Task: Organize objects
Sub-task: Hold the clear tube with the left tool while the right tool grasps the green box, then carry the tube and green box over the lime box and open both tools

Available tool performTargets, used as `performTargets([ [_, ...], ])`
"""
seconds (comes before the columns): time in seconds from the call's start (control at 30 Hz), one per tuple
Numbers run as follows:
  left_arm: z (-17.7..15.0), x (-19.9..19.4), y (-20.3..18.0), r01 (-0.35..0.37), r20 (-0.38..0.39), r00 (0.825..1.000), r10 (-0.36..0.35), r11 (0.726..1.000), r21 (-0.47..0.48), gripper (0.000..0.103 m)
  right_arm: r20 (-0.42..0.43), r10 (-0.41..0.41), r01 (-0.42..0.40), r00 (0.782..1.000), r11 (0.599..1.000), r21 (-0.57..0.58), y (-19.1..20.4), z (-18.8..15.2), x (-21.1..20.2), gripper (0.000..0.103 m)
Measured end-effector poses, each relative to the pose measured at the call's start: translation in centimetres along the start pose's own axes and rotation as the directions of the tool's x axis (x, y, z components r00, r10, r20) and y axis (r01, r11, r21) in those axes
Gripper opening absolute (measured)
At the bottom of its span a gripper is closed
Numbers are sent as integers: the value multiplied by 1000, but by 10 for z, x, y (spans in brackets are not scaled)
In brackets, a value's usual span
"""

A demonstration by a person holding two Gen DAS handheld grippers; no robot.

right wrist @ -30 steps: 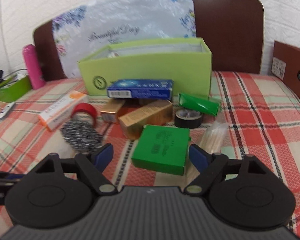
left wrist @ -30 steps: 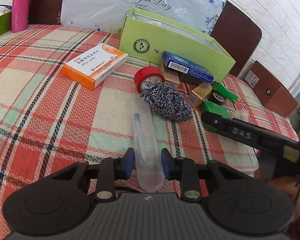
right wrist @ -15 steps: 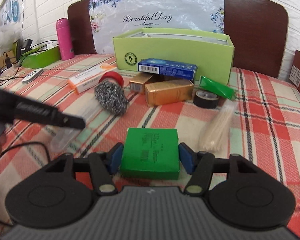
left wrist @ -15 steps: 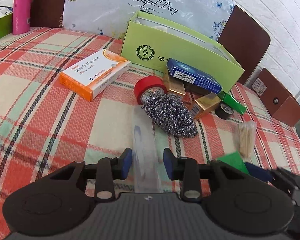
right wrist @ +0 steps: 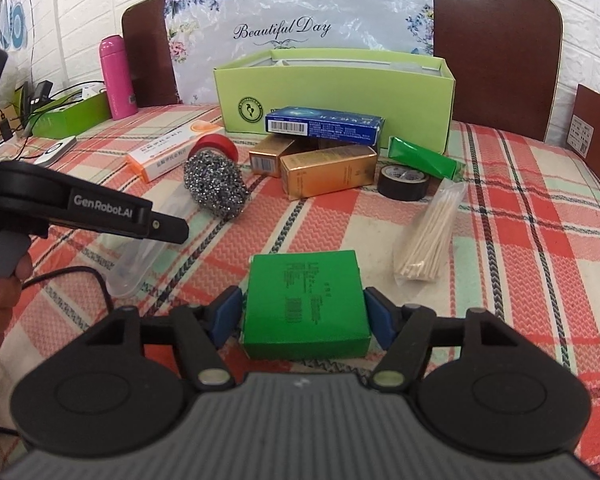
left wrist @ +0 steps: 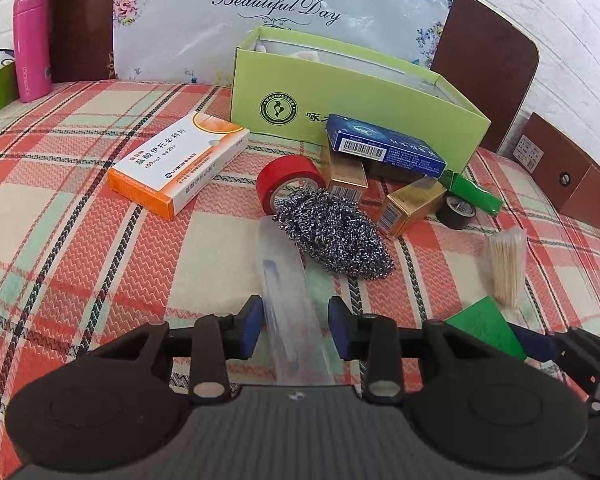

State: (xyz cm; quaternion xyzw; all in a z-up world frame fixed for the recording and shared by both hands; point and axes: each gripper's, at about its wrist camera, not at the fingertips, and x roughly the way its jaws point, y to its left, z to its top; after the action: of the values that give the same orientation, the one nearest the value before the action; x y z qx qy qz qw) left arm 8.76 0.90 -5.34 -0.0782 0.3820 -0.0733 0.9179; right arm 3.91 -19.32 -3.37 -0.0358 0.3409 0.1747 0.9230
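Note:
A long clear plastic case (left wrist: 288, 292) lies on the plaid cloth between the pads of my left gripper (left wrist: 296, 328). Its jaws are closing, with a thin gap on each side. The left gripper (right wrist: 172, 228) also shows from the side, above the clear case (right wrist: 132, 264). A flat green box (right wrist: 306, 300) lies between the pads of my right gripper (right wrist: 304, 316). Those jaws are opening, and the pads stand just off the box sides. The right gripper (left wrist: 540, 348) and a corner of the green box (left wrist: 484, 328) show at the lower right.
An open lime-green carton (right wrist: 336, 96) stands at the back. In front of it lie a blue box (right wrist: 324, 126), gold boxes (right wrist: 328, 170), red tape (left wrist: 288, 180), a steel scourer (left wrist: 332, 236), black tape (right wrist: 404, 182), a toothpick bag (right wrist: 428, 236), an orange-white medicine box (left wrist: 180, 164) and a pink bottle (left wrist: 30, 44).
The right jaws narrowed from wide apart around the green box, then eased slightly; the box now lies nearer me. The left gripper crept along the clear case, and its jaws widened a little.

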Motion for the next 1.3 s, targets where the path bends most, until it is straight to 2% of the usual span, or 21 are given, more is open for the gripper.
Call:
performTargets([
  [0.07,-1,-1,0,-3,1,1000,3,1000,10,32,-4,-7,7,1000,1000,-4,1,-1,1,65],
  [0.1,-1,-2,1,-1,2,1000,1,1000,11,31,-4,-17,17,1000,1000,-11,2,-1,1,61],
  [0.3,-7,-12,0,19,-1,1000,-19,999,35,30,-15,-3,4,1000,1000,6,0,1,-4,60],
  [0.43,-8,-26,1,49,6,999,-49,998,38,29,-6,50,-49,999,998,43,-2,4,-12,60],
  [0.57,-2,-45,1,87,45,995,-89,995,46,28,40,75,-77,996,996,48,-1,13,-24,60],
  [0.6,0,-50,2,94,59,994,-96,995,44,26,56,79,-82,995,995,51,-1,16,-28,60],
  [0.67,7,-58,2,108,86,990,-111,993,44,10,85,84,-89,993,995,55,-2,23,-34,60],
  [0.8,15,-65,-2,109,118,986,-119,990,87,10,132,80,-88,988,995,53,-4,32,-43,60],
  [0.87,11,-55,-4,115,60,990,-124,984,133,13,135,74,-82,988,995,56,-5,33,-43,60],
  [0.93,0,-38,-6,97,-22,995,-94,979,178,25,123,76,-85,989,994,72,-7,30,-41,60],
  [0.97,-8,-29,-7,79,-62,996,-68,977,199,36,115,77,-86,990,993,78,-8,27,-40,60],
  [1.0,-16,-20,-7,58,-98,995,-37,974,218,41,108,79,-88,991,993,83,-8,26,-39,60],
  [1.07,-26,-23,-9,39,-29,999,-33,963,268,50,93,79,-87,993,992,88,-9,21,-37,60],
  [1.17,-25,-21,-11,44,-46,998,-32,960,276,49,81,77,-85,994,991,101,-11,18,-35,60],
  [1.23,-23,-19,-10,54,-51,998,-41,961,273,40,80,76,-85,994,990,109,-11,18,-34,60],
  [1.27,-22,-19,-11,58,-55,997,-45,958,280,32,81,76,-85,994,990,112,-11,18,-34,60],
  [1.3,-21,-19,-13,64,-60,997,-48,956,286,30,81,78,-87,994,989,116,-11,17,-34,60],
])
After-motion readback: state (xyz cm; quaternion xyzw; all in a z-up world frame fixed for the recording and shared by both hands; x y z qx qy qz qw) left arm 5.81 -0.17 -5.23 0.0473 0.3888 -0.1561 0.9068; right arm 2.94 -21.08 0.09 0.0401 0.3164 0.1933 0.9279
